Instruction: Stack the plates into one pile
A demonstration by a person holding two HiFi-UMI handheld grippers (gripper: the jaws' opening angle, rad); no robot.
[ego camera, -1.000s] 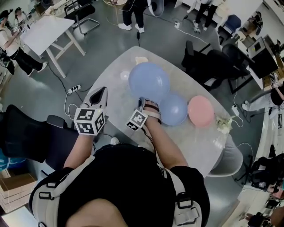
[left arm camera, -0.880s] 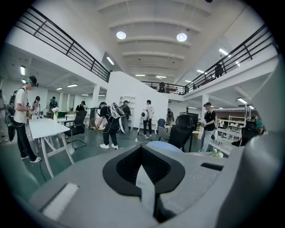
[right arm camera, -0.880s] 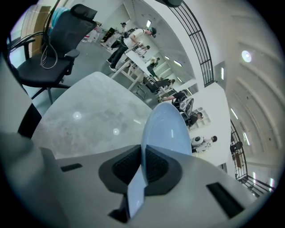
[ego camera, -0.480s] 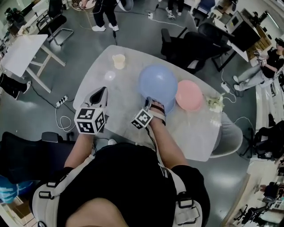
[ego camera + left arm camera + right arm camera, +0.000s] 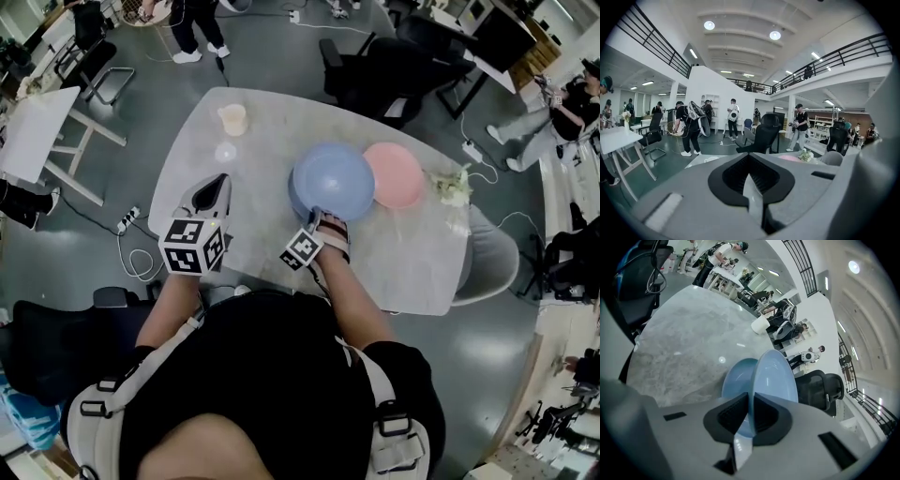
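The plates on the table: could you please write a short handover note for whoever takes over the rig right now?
Left tool: shut, empty, near the table's left edge.
Right tool: shut on the rim of the large blue plate, which is tilted over the smaller blue plate.
Pink plate: alone on the table, beside the blue ones.
Done: blue pair nearly stacked, not released.
Left: probably lower and release the large blue plate, then bring the pink plate into the same pile.
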